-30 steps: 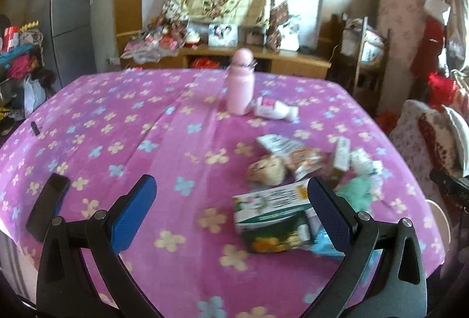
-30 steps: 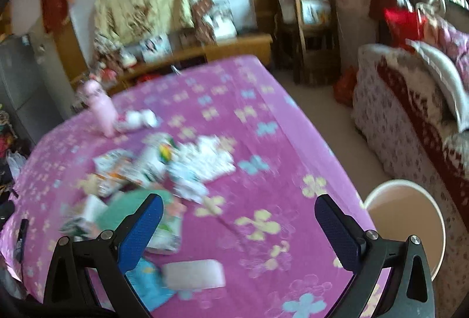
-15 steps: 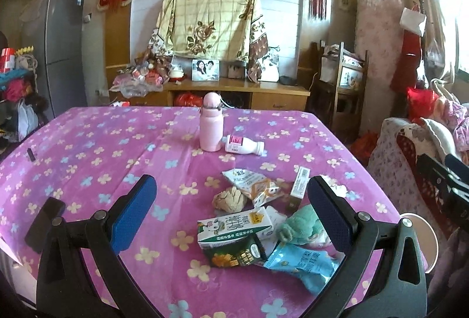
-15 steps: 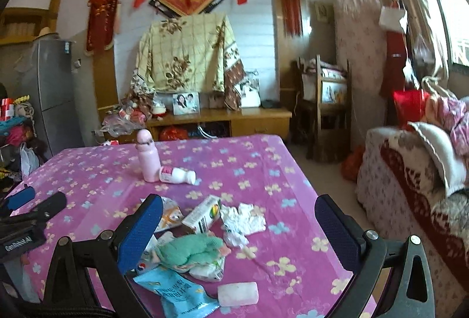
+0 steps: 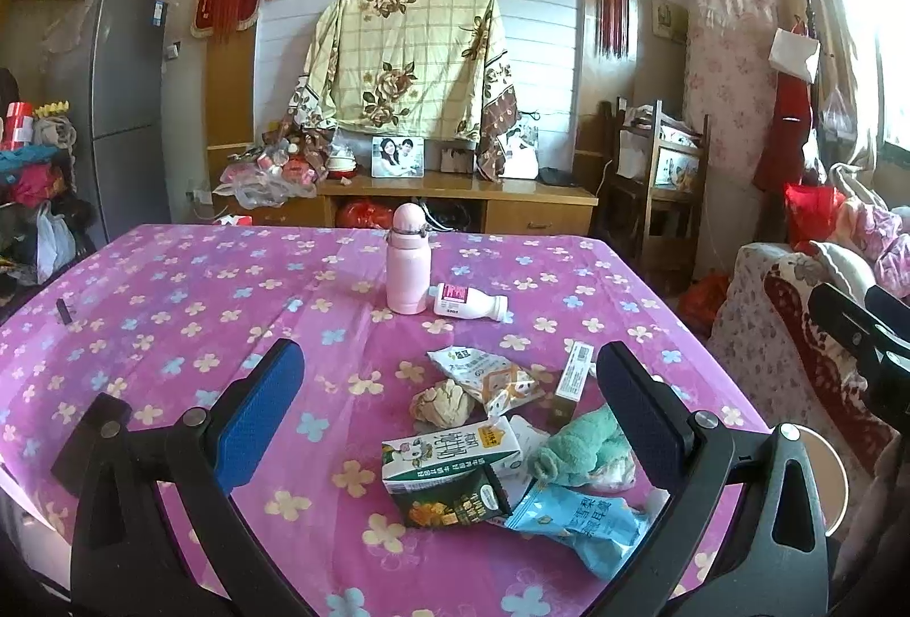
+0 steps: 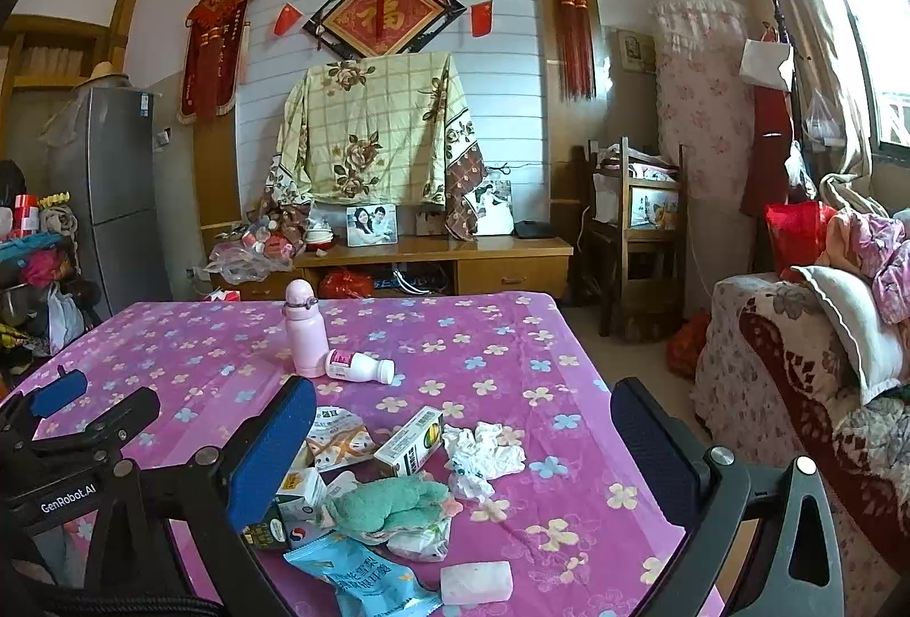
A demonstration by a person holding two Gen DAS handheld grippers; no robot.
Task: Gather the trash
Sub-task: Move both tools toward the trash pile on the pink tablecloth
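Note:
A pile of trash lies on the purple flowered tablecloth [image 5: 170,310]: a green and white milk carton [image 5: 449,469], a blue snack bag [image 5: 574,514], a teal cloth [image 5: 580,446], a crumpled brown paper ball [image 5: 441,404], a wrapper [image 5: 483,378] and a small box [image 5: 574,372]. In the right wrist view I see the blue bag [image 6: 358,577], teal cloth [image 6: 392,503], white tissue [image 6: 480,455] and a small box [image 6: 409,440]. My left gripper [image 5: 449,412] is open above the pile. My right gripper [image 6: 463,446] is open, also above it.
A pink flask [image 5: 406,267] stands mid-table with a white bottle [image 5: 469,301] lying beside it. A round white bin [image 5: 819,475] sits on the floor at the table's right edge. A sofa [image 6: 807,389] is to the right, a wooden cabinet [image 6: 432,264] behind.
Both grippers have tilted up and pulled back, so the views now show the whole room. Both stay open. The trash has not moved.

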